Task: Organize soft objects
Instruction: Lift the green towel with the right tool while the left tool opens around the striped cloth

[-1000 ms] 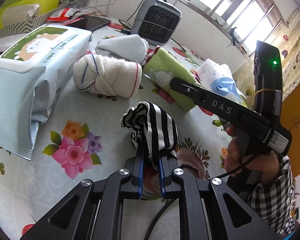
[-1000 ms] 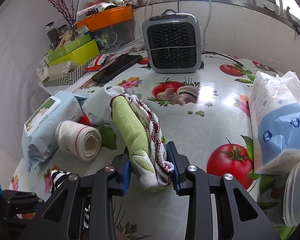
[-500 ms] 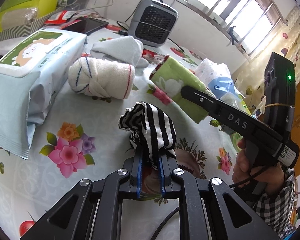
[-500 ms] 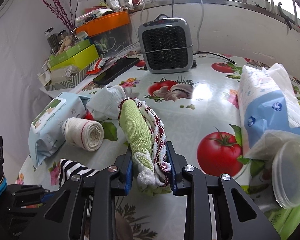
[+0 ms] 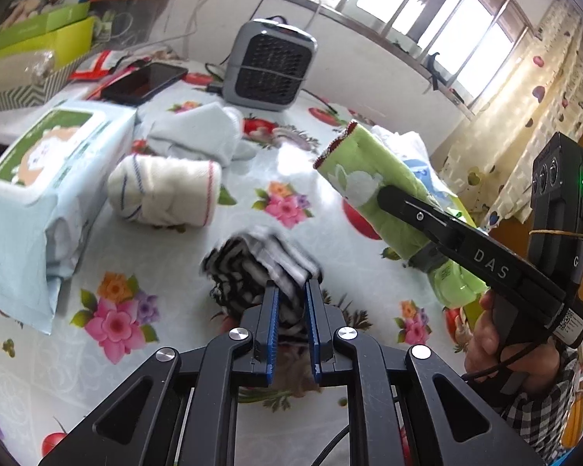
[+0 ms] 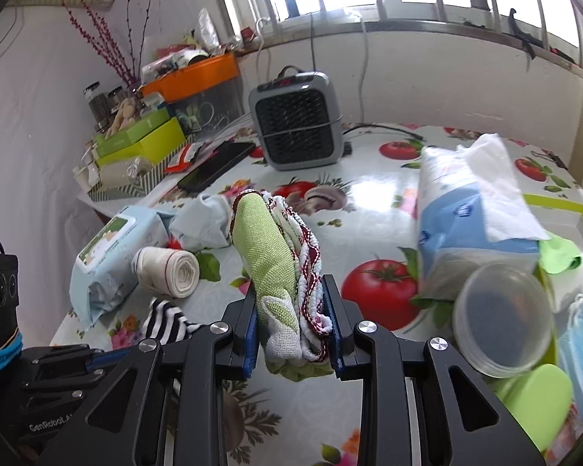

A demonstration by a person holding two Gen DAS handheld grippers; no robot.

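My left gripper (image 5: 291, 291) is shut on a black-and-white striped sock (image 5: 260, 268), held just above the flowered tablecloth; motion blurs the sock. In the right wrist view my right gripper (image 6: 291, 291) is shut on a folded green cloth with red-and-white trim (image 6: 272, 256), lifted off the table. The same green cloth (image 5: 373, 190) and the right gripper's arm show at the right of the left wrist view. A rolled white towel (image 5: 167, 190) (image 6: 171, 272) and a pale blue cloth (image 5: 202, 132) (image 6: 206, 221) lie on the table beyond.
A wet-wipes pack (image 5: 46, 178) lies at the left, a grey fan heater (image 6: 297, 120) at the back, a phone (image 5: 145, 81) beside it. At the right are a tissue pack (image 6: 466, 213), a clear lidded tub (image 6: 501, 318) and a green-rimmed tray (image 6: 563, 209). Boxes (image 6: 144, 139) stand far left.
Both grippers have risen a little with their loads. The green cloth has moved right and away from the rolled towel. The striped sock now swings and blurs.
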